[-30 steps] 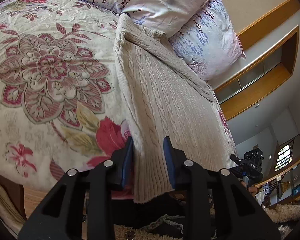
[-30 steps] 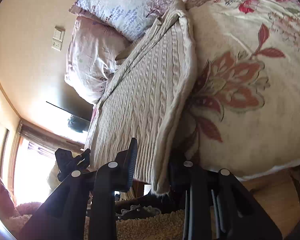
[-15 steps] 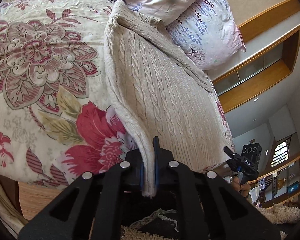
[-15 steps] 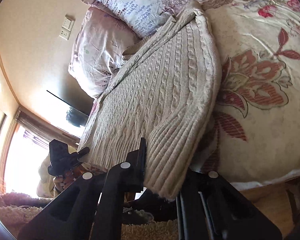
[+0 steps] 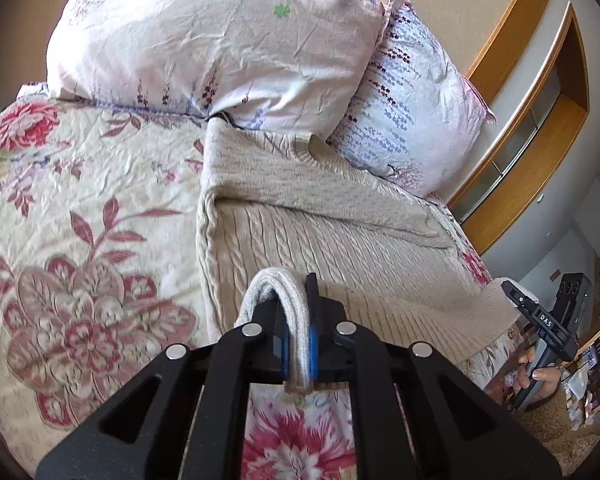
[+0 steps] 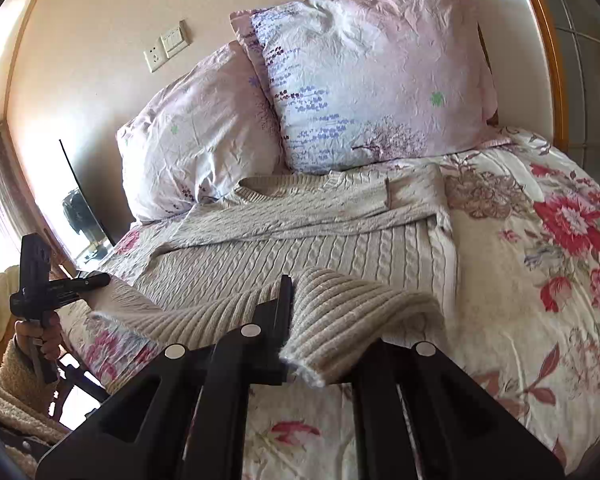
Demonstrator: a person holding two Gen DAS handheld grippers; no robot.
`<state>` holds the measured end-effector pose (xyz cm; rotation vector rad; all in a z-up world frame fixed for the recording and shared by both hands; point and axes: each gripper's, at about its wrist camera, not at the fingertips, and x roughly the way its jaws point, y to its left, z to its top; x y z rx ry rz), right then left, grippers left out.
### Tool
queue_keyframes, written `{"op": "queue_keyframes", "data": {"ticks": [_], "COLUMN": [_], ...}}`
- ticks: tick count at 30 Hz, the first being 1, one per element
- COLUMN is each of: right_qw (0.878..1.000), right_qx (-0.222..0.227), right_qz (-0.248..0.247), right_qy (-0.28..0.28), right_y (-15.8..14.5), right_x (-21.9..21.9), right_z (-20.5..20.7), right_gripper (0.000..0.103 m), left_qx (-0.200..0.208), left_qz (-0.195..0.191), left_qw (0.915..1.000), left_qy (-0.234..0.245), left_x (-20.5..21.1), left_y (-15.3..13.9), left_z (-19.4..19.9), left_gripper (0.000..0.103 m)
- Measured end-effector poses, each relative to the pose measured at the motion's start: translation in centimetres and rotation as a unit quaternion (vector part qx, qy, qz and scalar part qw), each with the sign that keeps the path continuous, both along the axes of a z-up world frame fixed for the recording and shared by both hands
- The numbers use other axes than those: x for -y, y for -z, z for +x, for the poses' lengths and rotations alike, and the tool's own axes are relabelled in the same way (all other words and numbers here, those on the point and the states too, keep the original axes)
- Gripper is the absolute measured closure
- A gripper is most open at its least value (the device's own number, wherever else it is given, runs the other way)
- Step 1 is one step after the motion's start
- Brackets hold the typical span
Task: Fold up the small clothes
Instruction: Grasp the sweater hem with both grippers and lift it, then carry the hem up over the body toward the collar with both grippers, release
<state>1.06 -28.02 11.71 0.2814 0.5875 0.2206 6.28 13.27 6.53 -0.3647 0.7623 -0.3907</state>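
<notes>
Two pale floral pillows point(image 6: 372, 80) lean on a beige wall point(image 6: 112, 8) ahead of the tongs. A flowered bedspread point(image 5: 80, 216) covers the bed. Sunlight falls from the left.

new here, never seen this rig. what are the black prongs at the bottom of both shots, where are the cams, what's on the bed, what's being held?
There is no robot arm. A person holds a two-finger gripper in each hand, and each gripper carries a fisheye camera looking forward along its fingers, so the black prongs are the gripper's own fingers. One picture comes from the left gripper, the other from the right gripper; each also shows the other gripper off to the side.

On the flowered bedspread lies a cream cable-knit sweater, its neck toward two pillows, sleeves folded across the chest. Each gripper is closed on the ribbed hem at a bottom corner, which is lifted off the bed and curls toward the pillows, probably to fold the sweater in half.
</notes>
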Motion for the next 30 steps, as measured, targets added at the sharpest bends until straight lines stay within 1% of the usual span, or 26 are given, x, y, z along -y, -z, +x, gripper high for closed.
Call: {"op": "queue_keyframes", "data": {"ticks": [3,5,9,12,16,18,20,22,24,25,27,30], "right_qw": [0.999,0.999,0.998,0.998,0.997,0.996,0.994,0.990,0.986,0.984,0.983,0.985], "right_qx": [0.022,0.027,0.019,0.008,0.009,-0.001,-0.035,-0.077,-0.098,-0.100,-0.091,-0.070], "right_qz": [-0.021,-0.020,-0.029,-0.021,0.001,0.019,0.040,0.061,0.077,0.085,0.099,0.101], "right_qy": [0.029,0.038,0.054,0.063,0.074,0.084,0.095,0.106,0.114,0.117,0.121,0.125], "right_y": [-1.3,-1.7,-1.3,-0.7,-0.5,0.1,1.7,3.7,5.0,5.3,5.0,4.0], "right_x": [0.5,0.9,1.0,1.6,2.6,3.3,4.0,4.6,5.0,5.2,5.5,5.7], "right_z": [2.4,4.2,7.2,9.1,11.6,12.9,14.5,16.0,16.8,17.0,16.9,17.3], "right_gripper": [0.095,0.095,0.095,0.095,0.096,0.096,0.096,0.096,0.096,0.096,0.096,0.096], "left_qx": [0.021,0.032,0.026,0.017,0.016,0.014,0.004,-0.017,-0.039,-0.047,-0.052,-0.041], "left_qz": [0.001,0.001,0.007,0.009,-0.001,-0.008,-0.007,-0.004,-0.008,-0.012,-0.026,-0.039], "left_qw": [0.9996,0.9990,0.9986,0.9986,0.9981,0.9976,0.9973,0.9968,0.9959,0.9954,0.9946,0.9946], "left_qy": [-0.020,-0.033,-0.045,-0.049,-0.060,-0.067,-0.073,-0.078,-0.082,-0.083,-0.085,-0.087], "left_x": [-0.3,-0.3,0.1,0.4,0.2,0.1,0.1,0.2,0.3,0.3,0.0,-0.1], "left_y": [-1.2,-1.7,-1.2,-0.6,-0.4,-0.2,0.6,1.9,3.1,3.5,3.8,3.3], "left_z": [2.7,4.7,7.9,9.8,12.0,13.2,14.6,16.1,17.2,17.6,17.9,18.1], "left_gripper": [0.097,0.097,0.097,0.097,0.097,0.097,0.096,0.096,0.096,0.096,0.096,0.096]}}
